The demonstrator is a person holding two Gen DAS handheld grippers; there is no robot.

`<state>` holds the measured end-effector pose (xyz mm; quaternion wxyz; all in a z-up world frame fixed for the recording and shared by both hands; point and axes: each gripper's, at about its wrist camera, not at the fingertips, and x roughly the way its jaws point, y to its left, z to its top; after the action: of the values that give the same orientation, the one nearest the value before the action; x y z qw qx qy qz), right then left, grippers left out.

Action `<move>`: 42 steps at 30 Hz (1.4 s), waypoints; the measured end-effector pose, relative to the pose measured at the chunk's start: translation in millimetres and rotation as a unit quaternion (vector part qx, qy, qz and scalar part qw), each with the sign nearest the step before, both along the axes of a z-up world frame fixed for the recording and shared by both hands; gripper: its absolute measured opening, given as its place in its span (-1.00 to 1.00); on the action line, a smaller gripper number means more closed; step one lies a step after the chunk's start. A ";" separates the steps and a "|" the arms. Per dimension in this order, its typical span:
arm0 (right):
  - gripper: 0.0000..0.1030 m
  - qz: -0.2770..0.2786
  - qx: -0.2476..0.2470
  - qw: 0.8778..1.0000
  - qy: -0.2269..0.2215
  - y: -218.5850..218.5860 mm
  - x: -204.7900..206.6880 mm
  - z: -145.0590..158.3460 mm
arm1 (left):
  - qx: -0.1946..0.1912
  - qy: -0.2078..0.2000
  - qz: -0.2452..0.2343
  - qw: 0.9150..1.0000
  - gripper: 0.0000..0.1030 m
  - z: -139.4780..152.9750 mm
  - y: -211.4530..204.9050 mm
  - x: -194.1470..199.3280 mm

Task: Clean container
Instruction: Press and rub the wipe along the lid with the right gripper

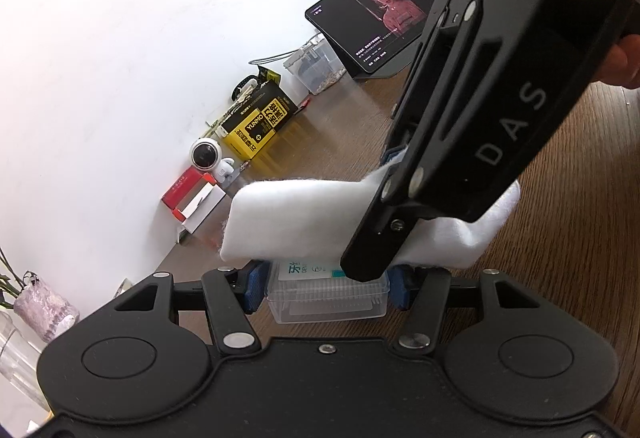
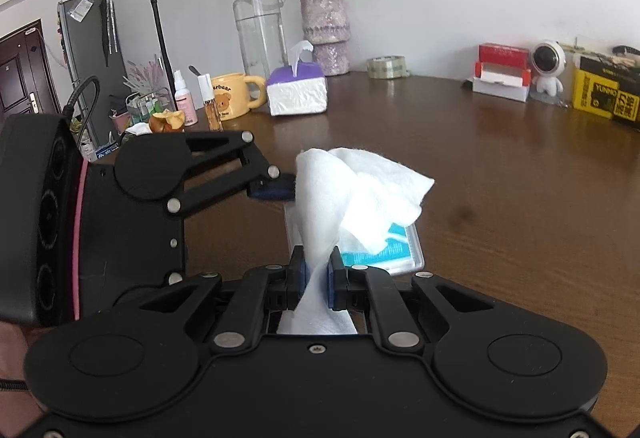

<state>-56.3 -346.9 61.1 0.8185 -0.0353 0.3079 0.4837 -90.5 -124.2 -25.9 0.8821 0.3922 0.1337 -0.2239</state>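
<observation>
Left wrist view: left gripper [image 1: 327, 290] clamped on a clear box [image 1: 328, 296], blue pads [image 1: 253, 288] pressed to its two short sides, box sat on the brown table [image 1: 560, 238]. Just beyond the fingertips, right gripper [image 1: 366, 270] slanted down from the upper right, tip over the box lid, with a white wipe [image 1: 288, 222] draped across the box's far edge. Well past the fingers, along the wall: a tablet [image 1: 372, 26], a yellow carton [image 1: 256, 126], an astronaut figure [image 1: 208, 156]. Grip on the wipe hidden here behind the right gripper's body.

Right wrist view: right gripper [image 2: 318, 274] pinched narrow on the wipe [image 2: 360, 198], cloth bunched between the pads and fanned out ahead of them. Box [image 2: 400, 258] lay under the wipe, just right of the fingertips, teal label showing. Left gripper [image 2: 276, 188] entered from the left, only one pad visible, at the box's far end. Seen only here, far beyond the fingers: a tissue pack [image 2: 296, 94], a yellow mug [image 2: 236, 94], a vase of roses [image 2: 324, 26].
</observation>
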 end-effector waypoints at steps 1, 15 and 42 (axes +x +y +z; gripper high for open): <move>-0.80 0.001 -0.001 1.000 0.000 0.0 -0.4 0.1 | 0.000 0.000 0.000 1.000 0.11 0.4 1.3 1.2; -0.80 -0.015 0.011 1.000 -0.020 14.8 24.6 10.6 | -0.001 0.001 0.000 1.000 0.11 2.7 6.8 9.4; -0.81 -0.034 0.019 0.999 -0.016 12.9 29.1 7.6 | 0.000 0.001 -0.001 1.000 0.11 0.7 3.3 7.0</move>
<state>-27.2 -334.0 68.7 0.8397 -0.0166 0.2867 0.4609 -83.5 -120.9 -25.3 0.8818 0.3923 0.1343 -0.2248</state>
